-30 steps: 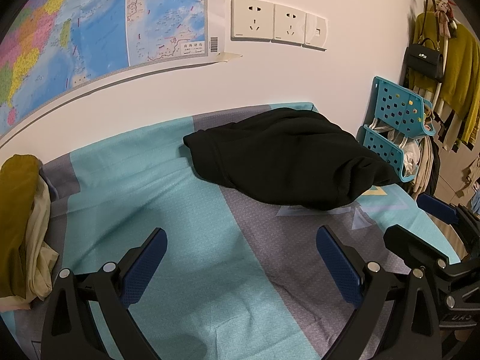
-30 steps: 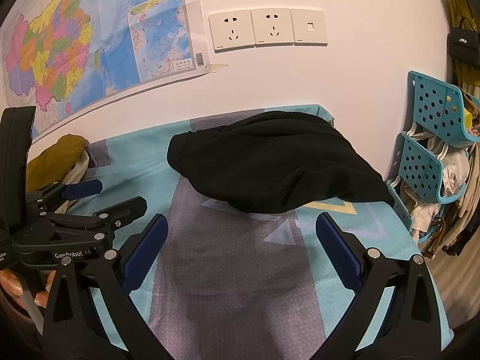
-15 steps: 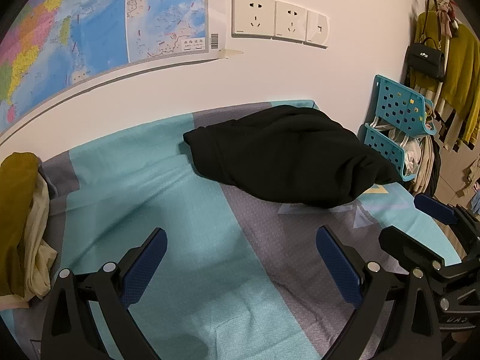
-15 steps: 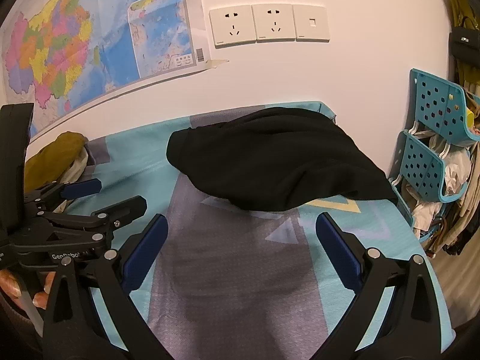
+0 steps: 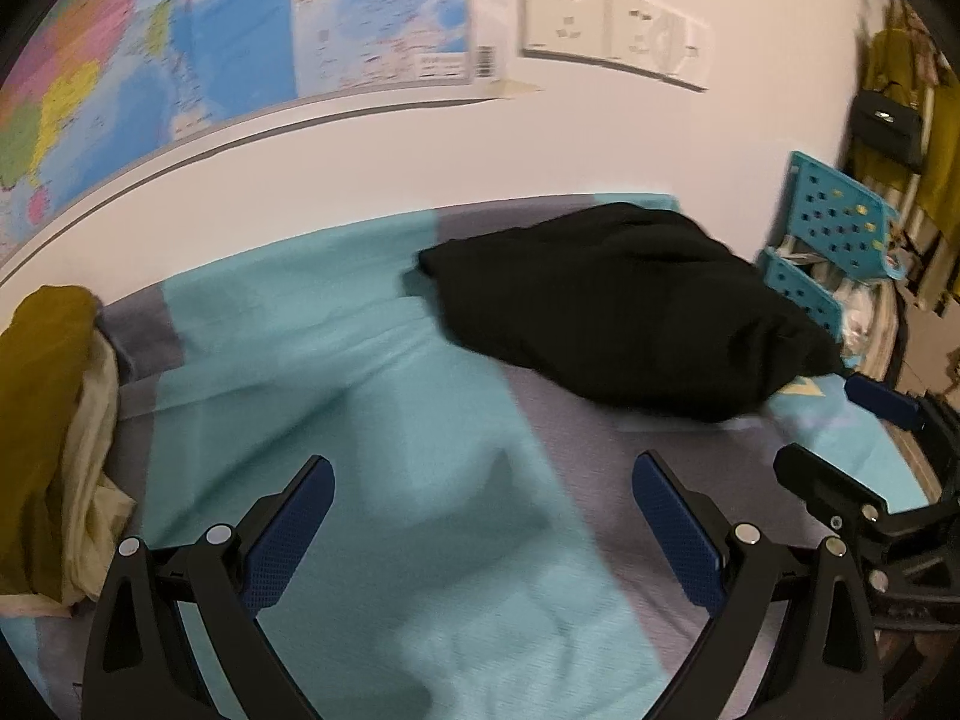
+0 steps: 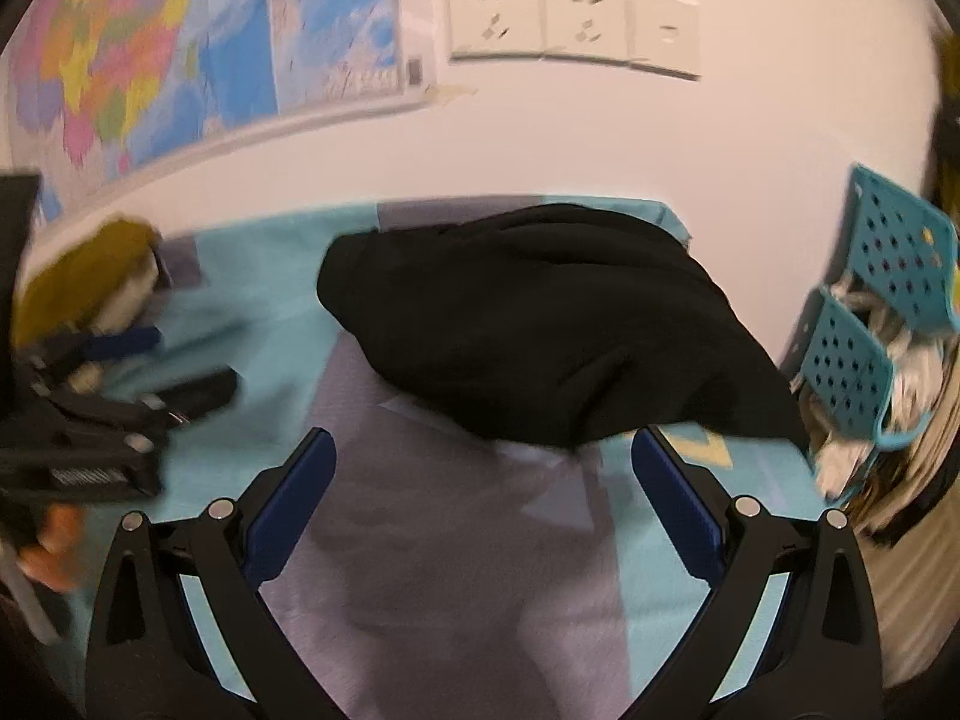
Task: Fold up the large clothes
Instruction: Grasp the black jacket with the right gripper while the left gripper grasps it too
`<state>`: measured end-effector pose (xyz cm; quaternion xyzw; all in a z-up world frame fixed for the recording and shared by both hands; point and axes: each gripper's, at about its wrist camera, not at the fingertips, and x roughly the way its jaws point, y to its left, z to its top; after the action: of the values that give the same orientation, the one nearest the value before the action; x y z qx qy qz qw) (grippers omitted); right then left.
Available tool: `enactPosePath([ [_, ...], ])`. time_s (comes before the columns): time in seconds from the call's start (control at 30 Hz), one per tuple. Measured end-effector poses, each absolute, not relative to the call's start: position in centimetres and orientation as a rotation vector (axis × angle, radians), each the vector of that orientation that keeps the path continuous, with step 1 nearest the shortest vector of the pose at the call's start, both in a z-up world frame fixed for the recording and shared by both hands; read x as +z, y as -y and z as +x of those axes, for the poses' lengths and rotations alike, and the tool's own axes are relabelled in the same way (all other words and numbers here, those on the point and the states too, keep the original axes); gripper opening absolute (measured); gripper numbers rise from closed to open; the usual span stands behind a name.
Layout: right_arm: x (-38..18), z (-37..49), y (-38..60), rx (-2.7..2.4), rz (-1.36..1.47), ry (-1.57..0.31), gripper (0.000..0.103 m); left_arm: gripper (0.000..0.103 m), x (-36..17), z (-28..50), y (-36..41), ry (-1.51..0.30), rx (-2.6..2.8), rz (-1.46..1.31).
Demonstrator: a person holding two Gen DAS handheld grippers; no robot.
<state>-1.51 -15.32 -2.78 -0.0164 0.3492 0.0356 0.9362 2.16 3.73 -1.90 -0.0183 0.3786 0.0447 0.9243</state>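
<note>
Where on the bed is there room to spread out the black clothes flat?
The bed sheet lies bare between the black garment and the yellow and cream pile at the left edge, and in front of both open grippers. It is crowded by the far right corner, where the garment lies heaped.

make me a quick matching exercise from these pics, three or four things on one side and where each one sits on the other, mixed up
Things:
1. black garment
2. mustard garment
3. wall sockets
4. teal basket rack

Places:
a. on the wall beside the map
b. heaped at the bed's far end
c. off the bed's right edge
d. at the bed's left edge

Pairs: 1-b, 2-d, 3-a, 4-c
</note>
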Motion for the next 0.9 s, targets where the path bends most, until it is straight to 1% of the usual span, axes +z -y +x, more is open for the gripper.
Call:
enactPosePath([
  [0.23,-5.6,4.1,12.6,0.103,-0.26,-0.823,0.096,0.096,-2.1,3.4,-6.8,-0.784,0.175,-0.025],
  [0.37,-7.2,6.3,12.2,0.113,-0.333,-0.855,0.082,0.096,-2.3,3.9,-7.5,-0.797,0.185,-0.034],
  [0.4,-7.3,6.8,12.4,0.112,-0.335,-0.859,0.072,0.096,-2.4,4.0,-7.6,-0.799,0.186,-0.033],
  [0.43,-7.3,6.9,12.6,0.122,-0.334,-0.864,0.051,0.096,-2.5,4.2,-7.7,-0.803,0.187,-0.032],
  [0.47,-7.2,7.2,12.9,0.135,-0.345,-0.861,0.015,0.096,-2.5,4.2,-7.7,-0.804,0.189,-0.031],
  [0.5,-6.8,7.3,13.2,0.114,-0.369,-0.844,0.012,0.096,-2.6,4.3,-7.8,-0.806,0.19,-0.031],
  [0.57,-5.5,7.2,14.0,0.094,-0.352,-0.799,0.012,0.096,-2.7,4.4,-8.1,-0.806,0.195,-0.03],
  [0.6,-5.1,7.2,14.4,0.093,-0.352,-0.791,0.014,0.096,-2.8,4.5,-8.2,-0.807,0.198,-0.032],
  [0.63,-5.2,7.2,14.3,0.093,-0.367,-0.79,0.027,0.096,-3.0,4.7,-8.3,-0.813,0.198,-0.035],
  [0.67,-5.7,7.5,14.0,0.106,-0.403,-0.806,0.043,0.096,-3.1,4.8,-8.4,-0.818,0.2,-0.035],
  [0.73,-6.7,7.9,13.2,0.128,-0.465,-0.833,0.05,0.096,-3.4,5.1,-8.5,-0.823,0.204,-0.034],
  [0.8,-7.6,8.7,12.8,0.113,-0.511,-0.821,0.054,0.096,-3.6,5.1,-8.6,-0.825,0.207,-0.034],
  [0.83,-7.6,9.2,12.9,0.109,-0.513,-0.806,0.055,0.096,-3.7,5.2,-8.8,-0.829,0.207,-0.034],
  [0.87,-7.5,9.9,13.1,0.113,-0.504,-0.803,0.042,0.096,-3.9,5.3,-8.9,-0.832,0.21,-0.034],
  [0.9,-7.3,10.2,13.0,0.118,-0.493,-0.798,0.028,0.096,-4.0,5.4,-9.1,-0.835,0.215,-0.033],
])
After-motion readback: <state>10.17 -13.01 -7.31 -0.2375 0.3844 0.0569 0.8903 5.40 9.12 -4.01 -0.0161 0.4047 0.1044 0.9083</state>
